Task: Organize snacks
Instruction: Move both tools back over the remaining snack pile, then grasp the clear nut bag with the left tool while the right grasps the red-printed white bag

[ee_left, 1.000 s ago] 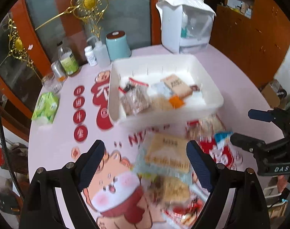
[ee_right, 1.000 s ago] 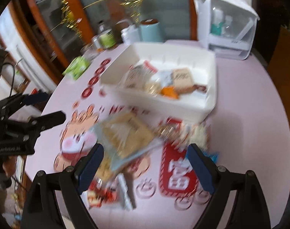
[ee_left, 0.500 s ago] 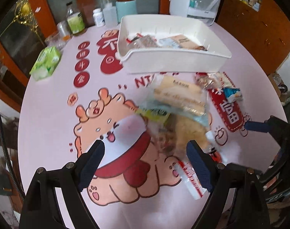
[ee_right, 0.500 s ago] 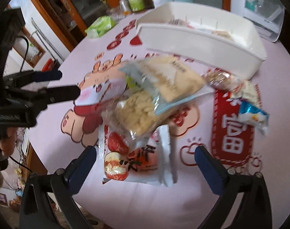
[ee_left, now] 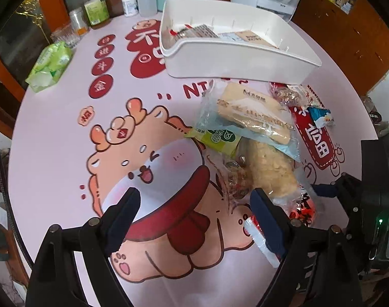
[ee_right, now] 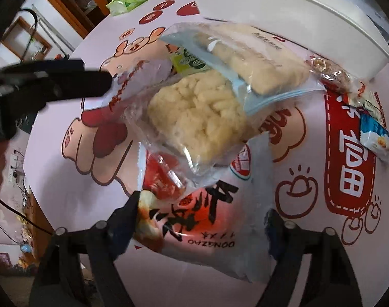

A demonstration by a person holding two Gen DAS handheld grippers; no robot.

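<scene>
Snacks lie heaped on the pink cartoon-printed table [ee_left: 53,153] in front of the white bin [ee_left: 235,61], which already has a few packets inside: a silver and red packet [ee_right: 207,220] lowest, a clear bag of pale puffs [ee_right: 194,117] across it, and a blue-edged bread bag [ee_right: 248,58] nearest the bin. Closing, the right gripper [ee_right: 202,227] straddles the silver and red packet, its left pad at the packet's edge. The left gripper [ee_left: 194,215] hangs released over bare table beside the pile.
</scene>
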